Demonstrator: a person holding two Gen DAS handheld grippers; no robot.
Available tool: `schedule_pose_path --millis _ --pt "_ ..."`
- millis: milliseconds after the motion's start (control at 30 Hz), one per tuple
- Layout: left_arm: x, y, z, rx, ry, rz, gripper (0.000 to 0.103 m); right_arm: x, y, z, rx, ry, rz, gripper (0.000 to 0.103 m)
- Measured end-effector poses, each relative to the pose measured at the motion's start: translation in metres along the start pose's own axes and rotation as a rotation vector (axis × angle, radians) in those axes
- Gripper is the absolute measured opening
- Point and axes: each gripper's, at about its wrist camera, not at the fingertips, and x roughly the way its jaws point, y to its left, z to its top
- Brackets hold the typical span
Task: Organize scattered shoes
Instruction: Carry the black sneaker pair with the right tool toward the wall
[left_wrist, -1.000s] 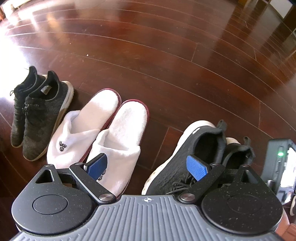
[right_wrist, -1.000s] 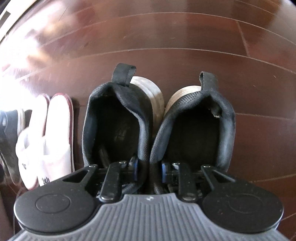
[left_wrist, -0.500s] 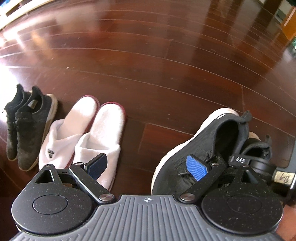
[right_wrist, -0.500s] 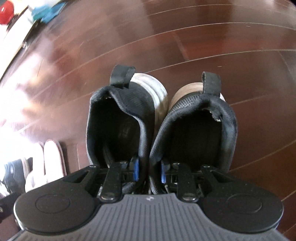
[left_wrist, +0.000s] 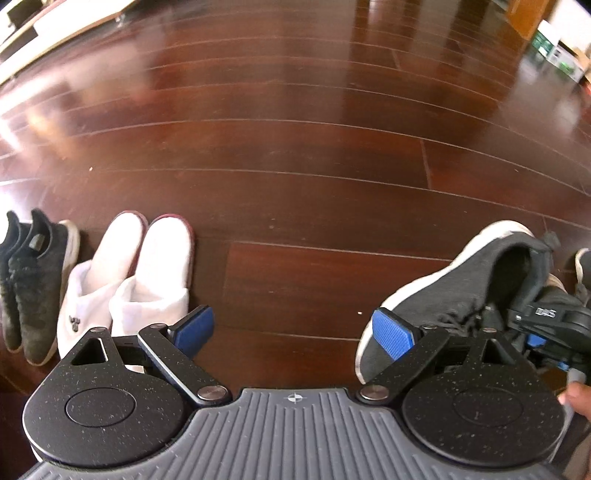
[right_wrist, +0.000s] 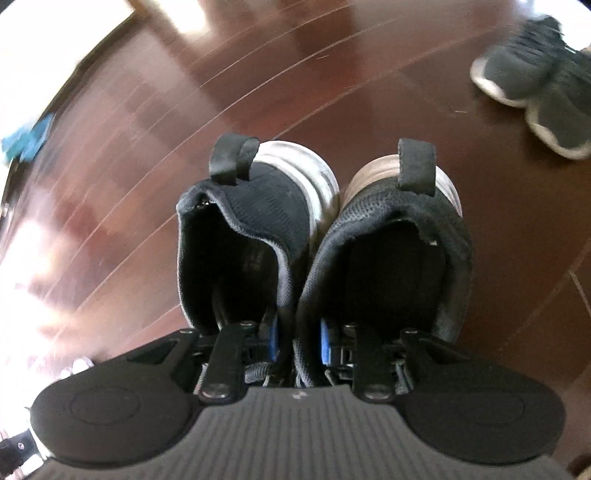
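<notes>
The right gripper (right_wrist: 297, 338) is pinching the inner collars of the black sneakers pair (right_wrist: 321, 236), carrying it above the floor (heels forward). The left gripper (left_wrist: 293, 330) is hanging wide open, empty. Next is probably setting the pair beside the white slippers (left_wrist: 129, 280).

The toes of the black sneakers (right_wrist: 317, 258) sit hidden behind the right gripper (right_wrist: 297, 338) body. Far right, another dark pair (right_wrist: 535, 81) is motion-blurred. In the left view, a hand (left_wrist: 578, 400) and a third shoe (left_wrist: 583, 266) are cut off at the right edge.
</notes>
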Motion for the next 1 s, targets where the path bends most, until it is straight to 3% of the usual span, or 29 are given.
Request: schedule_pose_path --millis 233,400,567,733,1000 --pt "-0.007 -0.042 -0.013 0.097 -0.025 -0.009 0.095 -0.039 -0.101 0.026 0.17 -0.066 -0.052 0.023" --pt "-0.008 -0.074 -0.023 0.163 -0.041 -0.014 0.095 -0.065 -0.178 0.069 0.28 -0.109 -0.102 0.023" --pt "-0.003 -0.111 -0.038 0.246 -0.045 -0.003 0.095 -0.073 -0.24 0.087 0.354 -0.115 -0.134 0.023" --pt "0.001 -0.138 -0.049 0.266 -0.06 -0.029 0.095 -0.064 -0.307 0.111 0.441 -0.128 -0.142 0.023" --pt "0.009 -0.186 -0.061 0.318 -0.083 -0.069 0.095 -0.062 -0.376 0.15 0.537 -0.162 -0.164 0.023"
